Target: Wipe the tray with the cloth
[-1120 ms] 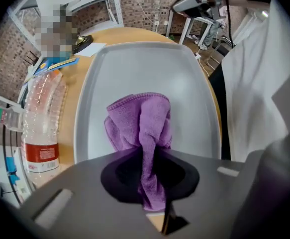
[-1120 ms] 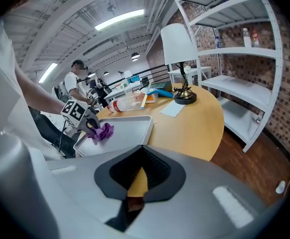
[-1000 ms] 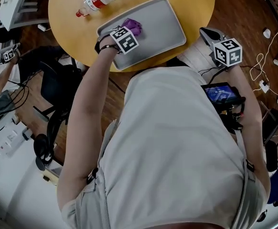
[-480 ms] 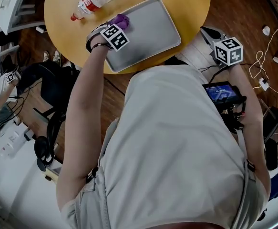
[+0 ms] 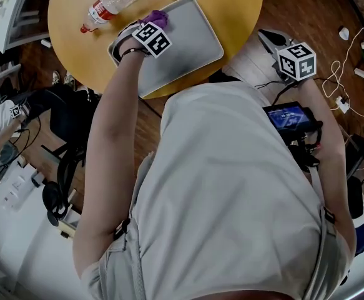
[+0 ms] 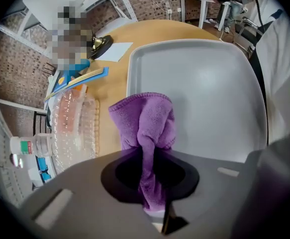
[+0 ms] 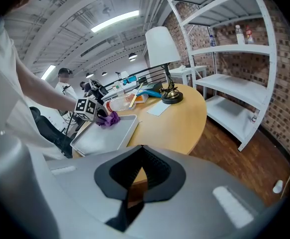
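A grey tray (image 5: 191, 42) lies on the round yellow table (image 5: 238, 5). My left gripper (image 5: 152, 31) is shut on a purple cloth (image 5: 157, 18) and presses it against the tray's rim on the bottle side. Seen from the left gripper view, the cloth (image 6: 145, 121) bunches out of the left gripper (image 6: 152, 203) and hangs over the tray (image 6: 204, 83) edge. My right gripper (image 5: 271, 41) is held off the table to the right with nothing in it. The right gripper (image 7: 130, 203) looks shut, and its view takes in the tray (image 7: 105, 136) and cloth (image 7: 109, 118) from afar.
A clear plastic bottle (image 5: 114, 0) with a red label lies on the table just beyond the tray, also close beside the cloth as the bottle (image 6: 70, 128). Paper, pens and a lamp (image 7: 162, 54) stand farther back. White shelving (image 7: 234, 59) is at the right; cables lie on the floor (image 5: 347, 86).
My left gripper has slid the cloth across the tray, away from me, to the rim beside the bottle. The right gripper has stayed where it was.
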Motion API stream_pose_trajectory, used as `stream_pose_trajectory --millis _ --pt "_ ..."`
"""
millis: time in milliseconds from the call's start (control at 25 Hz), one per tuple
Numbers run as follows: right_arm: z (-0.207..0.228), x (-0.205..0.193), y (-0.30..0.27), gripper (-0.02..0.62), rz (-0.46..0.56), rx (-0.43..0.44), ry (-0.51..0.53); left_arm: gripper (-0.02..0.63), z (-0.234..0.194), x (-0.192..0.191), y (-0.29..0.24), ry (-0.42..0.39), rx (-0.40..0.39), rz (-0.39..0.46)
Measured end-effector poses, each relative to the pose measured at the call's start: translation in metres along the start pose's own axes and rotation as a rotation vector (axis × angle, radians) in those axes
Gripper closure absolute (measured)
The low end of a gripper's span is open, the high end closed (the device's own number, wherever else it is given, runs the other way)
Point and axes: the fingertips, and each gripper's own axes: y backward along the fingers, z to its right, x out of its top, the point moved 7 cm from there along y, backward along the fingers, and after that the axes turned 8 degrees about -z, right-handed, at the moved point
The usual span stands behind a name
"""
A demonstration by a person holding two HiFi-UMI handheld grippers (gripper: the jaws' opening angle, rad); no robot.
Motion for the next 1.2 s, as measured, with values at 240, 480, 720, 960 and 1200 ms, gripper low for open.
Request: stream_pose_trajectory --millis 240,480,720,960,1200 --pt "0.017 0.008 -0.015 0.594 0.000 0.047 -0.021 0.568 0.002 0.006 -0.006 0.002 -0.018 -0.006" --pt "0.005 0.024 -0.022 0.594 0.017 0.099 0.019 0.568 0.070 0.010 0.020 -0.067 -0.059 0.038" --pt "-0.002 0.032 -0.030 0.594 0.014 0.125 0.046 0.567 0.129 0.012 0.035 -0.093 -0.102 0.072" --pt "-0.004 0.037 -0.033 0.594 0.027 0.141 0.015 0.566 0.150 0.006 0.044 0.003 -0.272 0.142" --pt "-0.005 0.035 -0.036 0.594 0.024 0.149 -0.006 0.565 0.166 0.010 0.051 -0.059 -0.366 0.168"
